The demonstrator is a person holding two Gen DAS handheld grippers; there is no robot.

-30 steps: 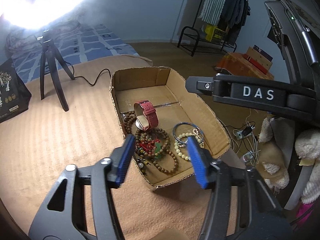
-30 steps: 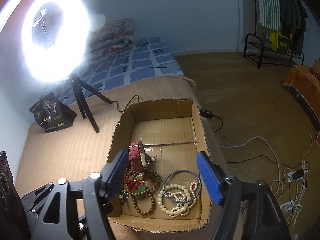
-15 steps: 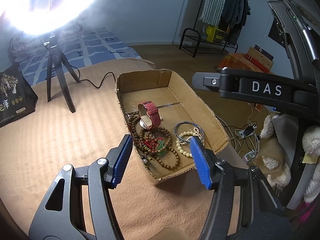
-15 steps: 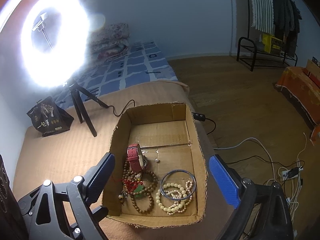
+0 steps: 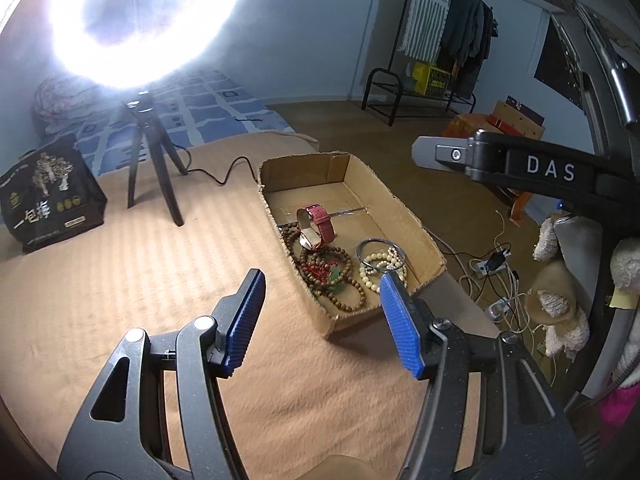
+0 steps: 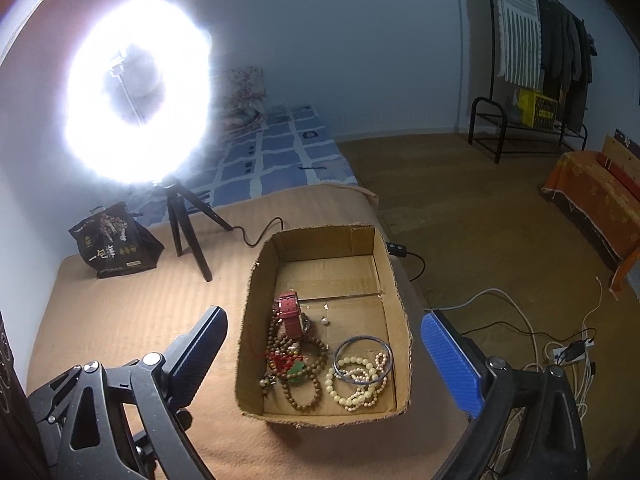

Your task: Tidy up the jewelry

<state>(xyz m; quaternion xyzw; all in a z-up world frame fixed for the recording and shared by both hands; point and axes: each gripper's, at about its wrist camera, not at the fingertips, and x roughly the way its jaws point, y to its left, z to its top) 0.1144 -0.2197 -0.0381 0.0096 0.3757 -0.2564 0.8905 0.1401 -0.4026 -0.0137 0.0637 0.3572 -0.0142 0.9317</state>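
Both the left tool (image 5: 322,322) and right tool (image 6: 324,354) hang empty and wide over the cardboard box (image 6: 402,320); the light, slippery bead bracelets (image 6: 298,368) tangle easily, so pinching one strand's outer loop seems best.

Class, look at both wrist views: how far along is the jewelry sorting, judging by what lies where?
Done: the jewelry sits in the cardboard box: red watch, brown bead strings, pale bead bracelets and a metal bangle. In hand: nothing; the left hand-held gripper and right hand-held gripper are open and empty. Left: the brown beads lie tangled, and the bangle overlaps the pale beads.
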